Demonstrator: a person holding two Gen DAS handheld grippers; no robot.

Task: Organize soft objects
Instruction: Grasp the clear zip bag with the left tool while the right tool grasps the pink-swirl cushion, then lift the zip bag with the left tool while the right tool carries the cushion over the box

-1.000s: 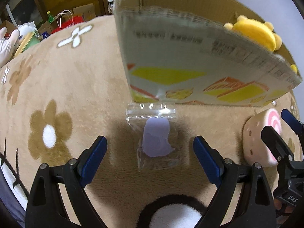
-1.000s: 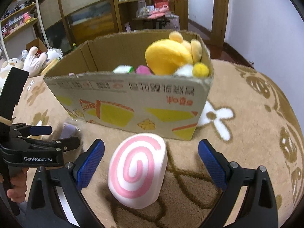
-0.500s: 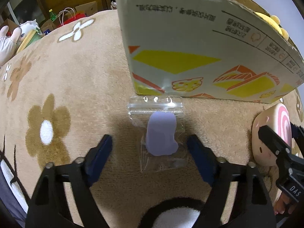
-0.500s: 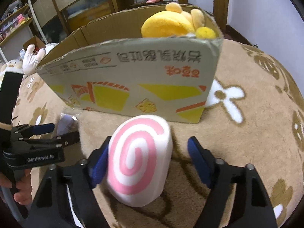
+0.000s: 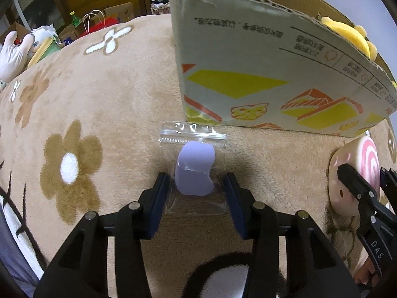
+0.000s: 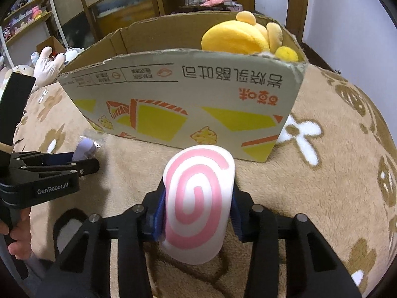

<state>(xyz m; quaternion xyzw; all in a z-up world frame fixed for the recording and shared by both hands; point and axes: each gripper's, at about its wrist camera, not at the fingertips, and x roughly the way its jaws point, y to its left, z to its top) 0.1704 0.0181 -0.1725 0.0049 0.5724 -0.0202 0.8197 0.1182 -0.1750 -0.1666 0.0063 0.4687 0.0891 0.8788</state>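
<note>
A clear zip bag holding a lilac soft toy (image 5: 194,171) lies on the tan flower rug (image 5: 99,94), just in front of the cardboard box (image 5: 248,74). My left gripper (image 5: 196,177) points down at the bag and is shut on its two sides. It also shows at the left of the right wrist view as the left gripper (image 6: 84,166). A white roll cushion with a pink swirl (image 6: 198,198) stands on the rug before the cardboard box (image 6: 173,94). My right gripper (image 6: 198,190) is closing, and its blue pads press into the roll's flanks. The same pink swirl roll (image 5: 357,164) shows at the right of the left wrist view.
A yellow plush (image 6: 235,39) sticks out of the box's right end. White plush toys (image 6: 47,67) lie beyond the rug's left edge, with paper bags (image 5: 99,22) and wooden shelving behind. A person's hand (image 6: 17,243) holds the left gripper's handle. A white wall stands at the right.
Both pairs of jaws came together from wide open. The left now grips the bag's sides and the right squeezes the swirl roll. Both views sit closer to their objects.
</note>
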